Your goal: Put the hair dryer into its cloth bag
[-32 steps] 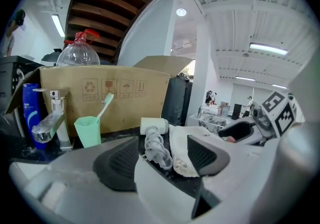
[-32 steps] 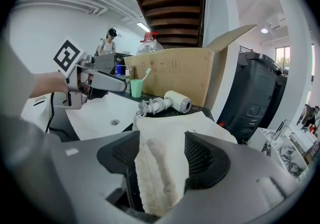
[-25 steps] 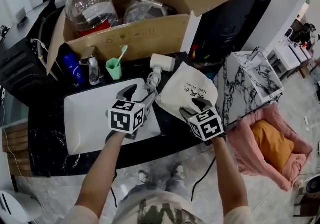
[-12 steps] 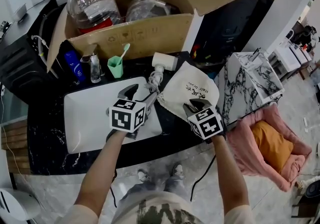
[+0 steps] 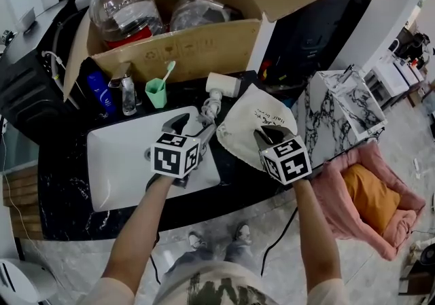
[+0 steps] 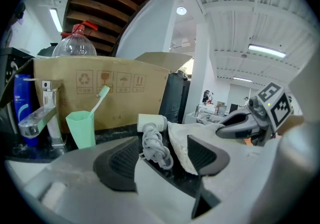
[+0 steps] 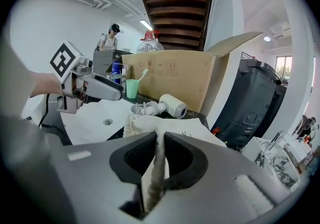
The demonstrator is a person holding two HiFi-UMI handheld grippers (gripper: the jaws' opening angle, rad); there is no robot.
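The white hair dryer lies on the black counter with its coiled cord trailing toward me. Right of it lies the cream cloth bag. My right gripper has just been closing and is now shut on the bag's near edge; the right gripper view shows the cloth pinched between the pads, with the dryer beyond. My left gripper hovers open over the sink's right end, short of the cord. It holds nothing, and the bag's edge lies just ahead of its right jaw.
A white sink takes up the counter's left. Behind it stand a green cup with a toothbrush, a faucet and a blue bottle. An open cardboard box lines the back. A marbled box and a pink cushion sit to the right.
The right gripper's jaws have gone from wide open to shut on the bag's edge, and it has risen a little, lifting that edge. The left gripper has stayed put.
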